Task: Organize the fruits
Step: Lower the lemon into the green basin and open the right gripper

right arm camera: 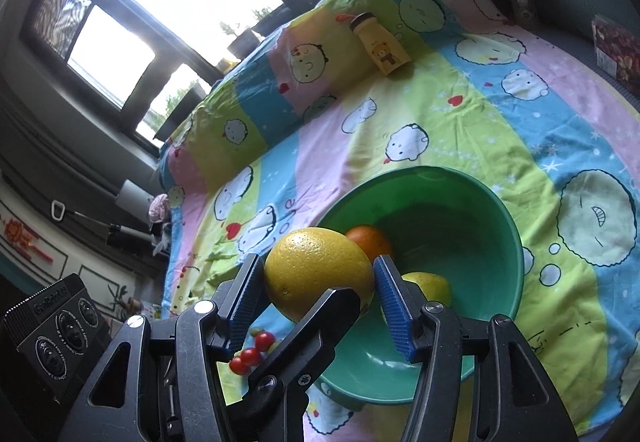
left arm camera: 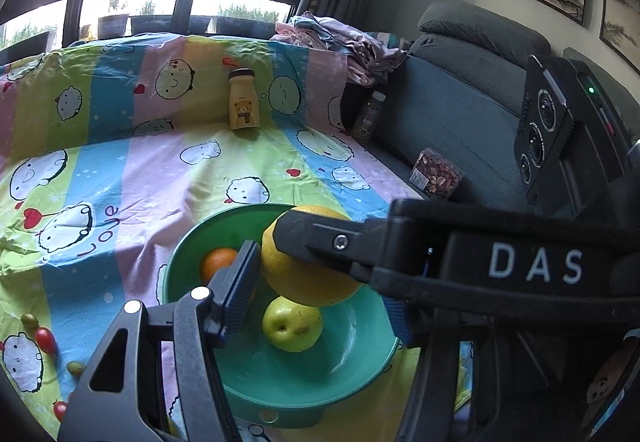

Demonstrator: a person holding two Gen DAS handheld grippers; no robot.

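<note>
A big yellow grapefruit [left arm camera: 304,262] hangs just above the green bowl [left arm camera: 352,358], and also shows in the right wrist view [right arm camera: 316,270]. Both grippers squeeze it: my left gripper [left arm camera: 320,274] and my right gripper [right arm camera: 316,290] are each shut on it, crossing each other. In the bowl [right arm camera: 460,226] lie an orange [left arm camera: 216,260] and a green-yellow apple [left arm camera: 292,324]; they also show in the right wrist view, the orange [right arm camera: 370,240] and the apple [right arm camera: 430,286]. Cherry tomatoes [left arm camera: 46,340] lie on the sheet left of the bowl [right arm camera: 252,352].
A patterned sheet [left arm camera: 120,178] covers the sofa. A yellow bear bottle [left arm camera: 243,100] stands at the backrest. A dark bottle [left arm camera: 368,116] and a box of nuts [left arm camera: 436,172] sit on the grey seat at right. Crumpled clothes [left arm camera: 344,42] lie on the backrest.
</note>
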